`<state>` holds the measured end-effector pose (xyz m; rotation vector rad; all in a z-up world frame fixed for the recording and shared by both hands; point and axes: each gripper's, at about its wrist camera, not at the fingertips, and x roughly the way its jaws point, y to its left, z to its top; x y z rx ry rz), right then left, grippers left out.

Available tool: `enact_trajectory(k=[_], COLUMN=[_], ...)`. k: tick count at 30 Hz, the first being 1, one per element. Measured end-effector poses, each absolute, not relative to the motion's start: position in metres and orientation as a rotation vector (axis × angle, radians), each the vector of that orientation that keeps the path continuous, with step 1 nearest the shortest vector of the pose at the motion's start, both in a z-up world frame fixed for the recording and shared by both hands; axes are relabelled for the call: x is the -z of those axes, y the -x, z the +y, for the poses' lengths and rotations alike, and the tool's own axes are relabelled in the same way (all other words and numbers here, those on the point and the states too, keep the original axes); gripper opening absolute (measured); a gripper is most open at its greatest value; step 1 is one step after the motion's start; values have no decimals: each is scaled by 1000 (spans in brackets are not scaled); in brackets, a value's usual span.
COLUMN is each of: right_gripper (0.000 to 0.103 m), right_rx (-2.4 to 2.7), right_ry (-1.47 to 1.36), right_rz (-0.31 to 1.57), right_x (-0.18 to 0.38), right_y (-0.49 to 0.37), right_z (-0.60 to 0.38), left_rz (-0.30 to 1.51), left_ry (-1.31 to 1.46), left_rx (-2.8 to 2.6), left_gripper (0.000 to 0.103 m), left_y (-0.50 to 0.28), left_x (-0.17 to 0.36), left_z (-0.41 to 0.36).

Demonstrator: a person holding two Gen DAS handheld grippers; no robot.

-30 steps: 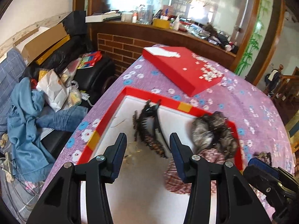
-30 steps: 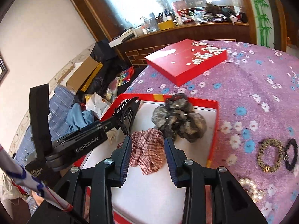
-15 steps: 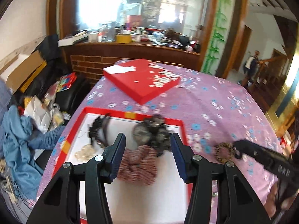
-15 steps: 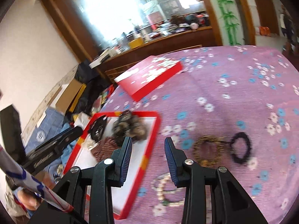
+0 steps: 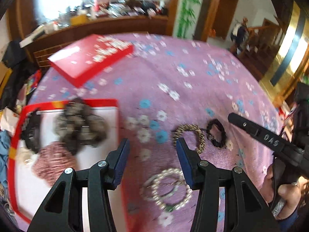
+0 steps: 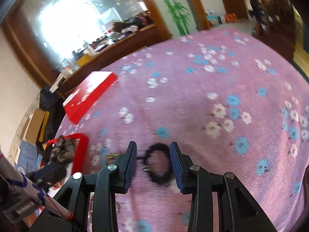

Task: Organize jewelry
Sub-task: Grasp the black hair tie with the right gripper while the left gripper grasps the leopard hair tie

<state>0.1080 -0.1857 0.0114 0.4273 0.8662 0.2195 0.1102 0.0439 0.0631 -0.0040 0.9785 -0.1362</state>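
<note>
My left gripper [image 5: 151, 147] is open and empty above the purple cloth, between the red tray [image 5: 15, 135] and the loose jewelry. The tray holds a grey scrunchie [image 5: 81, 125], a checked scrunchie [image 5: 54, 160] and a black hair claw [image 5: 31, 133]. A pearl bracelet [image 5: 168, 189] lies below the left fingers, a gold-brown bracelet [image 5: 190, 137] and a black bracelet [image 5: 217, 135] beyond. My right gripper [image 6: 152, 154] is open, its fingers on either side of the black bracelet [image 6: 158, 164] just above the cloth. It is also visible in the left wrist view [image 5: 260, 135].
A red box lid [image 5: 90, 60] lies at the far left of the flowered purple tablecloth [image 6: 212, 87]. A wooden counter with clutter [image 5: 108, 17] runs behind the table. Boxes and clothes are piled left of the table [image 6: 34, 123].
Both grippers swung right, away from the tray. The right gripper moved down over the black bracelet. The left gripper now hovers over the cloth near the pearl bracelet.
</note>
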Motion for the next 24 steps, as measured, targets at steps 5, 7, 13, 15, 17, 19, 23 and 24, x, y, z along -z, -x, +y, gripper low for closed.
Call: enact_trajectory(k=[5,7,13,15,17,19,23,24], right_gripper=[39,39,39,37,31,29,23,23], right_rx=[-217,-231,-228,-216,-215,-212,-188,-178], right_ry=[-481,-488,-463,-443,-418,-385,-311,-290], right_rz=[876,874,889,896,906,917,939,942], right_x=[-5,-6,-5,-4,-2,1,8,10], right_y=[-111,-110,-109,-110,-112,-113,-116,-117], right_z=[-204,-204,-200,-198,-195,-190,-181,-178], left_rz=[1050,1066,1061,1044,1014,985,920,914], left_ry=[-8,-22,-37,-46,-46,-16,37,50], left_rx=[128,123,119,123,131,155,182,185], left_gripper=[48,48,6,5,5,5,5,5], left_y=[-132,-138,-146,-144,-140,-135,-127,-126], left_x=[-31,-22,-5,-6,-12,-21,-40,-43], left_z=[23,17,7,7,7,11,21,24])
